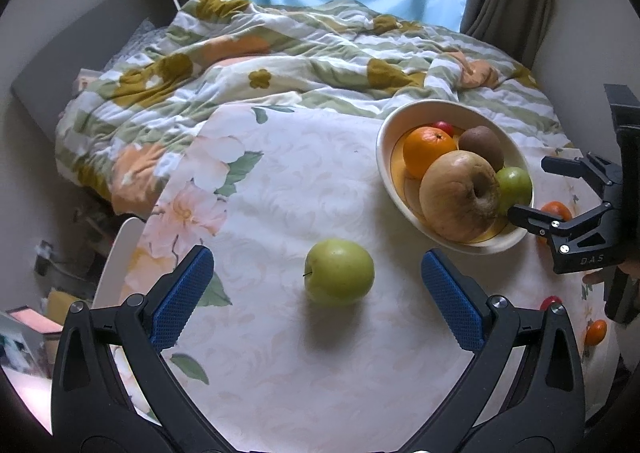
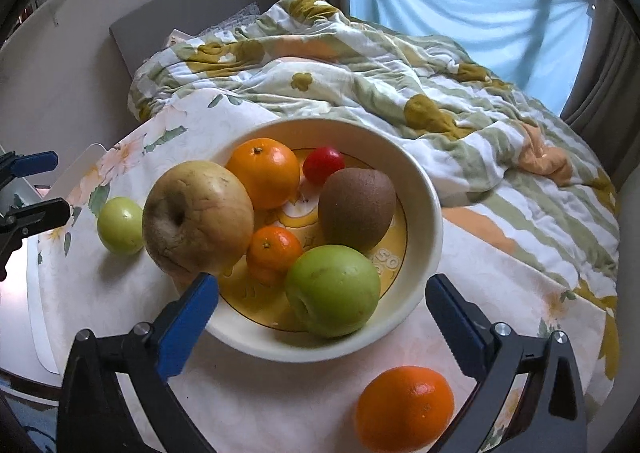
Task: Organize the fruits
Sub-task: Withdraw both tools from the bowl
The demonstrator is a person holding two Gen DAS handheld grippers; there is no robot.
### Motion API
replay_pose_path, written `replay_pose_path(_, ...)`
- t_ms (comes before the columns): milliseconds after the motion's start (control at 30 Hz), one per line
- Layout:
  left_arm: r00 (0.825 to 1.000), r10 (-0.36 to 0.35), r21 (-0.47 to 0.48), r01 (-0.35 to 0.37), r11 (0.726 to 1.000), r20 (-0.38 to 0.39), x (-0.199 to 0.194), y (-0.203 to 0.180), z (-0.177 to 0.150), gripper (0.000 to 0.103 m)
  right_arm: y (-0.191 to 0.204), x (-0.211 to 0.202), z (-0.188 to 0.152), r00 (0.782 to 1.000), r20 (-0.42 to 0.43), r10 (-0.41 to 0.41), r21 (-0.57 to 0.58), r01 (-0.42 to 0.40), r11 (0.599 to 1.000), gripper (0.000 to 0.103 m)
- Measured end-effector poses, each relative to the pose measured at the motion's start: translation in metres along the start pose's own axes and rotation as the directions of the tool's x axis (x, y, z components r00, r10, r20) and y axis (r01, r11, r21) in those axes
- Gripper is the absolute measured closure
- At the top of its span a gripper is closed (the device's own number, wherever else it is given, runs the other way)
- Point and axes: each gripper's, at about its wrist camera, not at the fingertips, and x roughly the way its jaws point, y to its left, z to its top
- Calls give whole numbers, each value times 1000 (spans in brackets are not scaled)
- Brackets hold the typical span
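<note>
Through my left wrist camera, my left gripper (image 1: 317, 278) is spread wide and holds nothing; a green apple (image 1: 339, 272) lies on the flowered tablecloth (image 1: 288, 173) between the two blue pads (image 1: 182, 295), touching neither. Off to the right sits the cream bowl (image 1: 386, 133) with a large brownish apple (image 1: 460, 197), an orange (image 1: 428, 149), a kiwi (image 1: 480, 145), another green apple (image 1: 514, 183) and a small red fruit (image 1: 444, 128) half hidden behind the orange. My right gripper (image 1: 532, 189) reaches in from the right edge, one finger over the bowl's near rim; it covers most of an orange fruit behind it, and two more small fruits at that edge are cut off, so I cannot name them. In the right wrist view, my right gripper (image 2: 322, 301) is also wide and empty, its fingers straddling the near side of the bowl (image 2: 430, 213), with the bowl's green apple (image 2: 333, 290) lying between them. A small mandarin (image 2: 274, 253) lies among the fruit here. A loose orange (image 2: 405, 407) rests on the cloth just outside the bowl, near the right finger. The other green apple (image 2: 120, 226) sits beyond the bowl's left side. A rumpled quilt (image 2: 400, 85) fills the background.
</note>
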Motion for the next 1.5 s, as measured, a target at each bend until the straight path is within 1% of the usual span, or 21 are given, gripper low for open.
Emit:
replay_pose_path(167, 1000, -14, 15, 14, 1000, 17, -13, 3, 2, 0, 3, -20, 0, 1000, 28, -12, 21, 11, 1000, 0)
replay_pose_path(333, 998, -44, 46, 42, 998, 51, -32, 8, 7, 0, 10, -46, 2, 998, 51, -48, 50, 46, 998, 0)
replay_pose_path(533, 991, -93, 99, 84, 991, 91, -58, 16, 13, 0, 30, -90, 3, 991, 75, -115, 113, 106, 988, 0)
replay_pose_path(733, 984, -144, 166, 125, 978, 107, -78, 28, 14, 0, 53, -132, -4, 976, 106, -190, 211, 164, 964, 0)
replay_pose_path(867, 977, -182, 212, 154, 965, 116, -85, 36, 13, 0, 67, -159, -12, 954, 116, -277, 291, 234, 928, 0)
replay_pose_path(967, 968, -226, 238, 195, 951, 113, -87, 42, 11, 0, 76, -176, -25, 930, 119, -347, 365, 284, 887, 0)
replay_pose_path(1067, 962, -251, 258, 218, 941, 105, -86, 45, 9, 0, 82, -192, -41, 911, 122, -393, 431, 308, 848, 0)
replay_pose_path(1133, 959, -265, 269, 231, 935, 96, -84, 46, 7, 0, 85, -199, -52, 893, 107, -436, 467, 342, 816, 0)
replay_pose_path(1167, 959, -269, 274, 236, 932, 90, -81, 46, 6, 0, 86, -201, -57, 888, 98, -449, 477, 354, 804, 0)
replay_pose_path(1233, 959, -274, 280, 242, 929, 78, -74, 44, 3, 0, 87, -203, -72, 875, 69, -479, 512, 381, 770, 0)
replay_pose_path(1333, 957, -284, 275, 258, 926, 59, -62, 42, -1, 0, 84, -203, -91, 868, 41, -496, 557, 392, 732, 0)
replay_pose_path(1400, 958, -282, 279, 257, 925, 54, -55, 38, -4, 0, 81, -200, -107, 859, 17, -512, 588, 406, 700, 0)
replay_pose_path(1500, 960, -275, 303, 249, 920, 44, -41, 29, -10, 0, 76, -194, -127, 856, -6, -516, 618, 409, 672, 0)
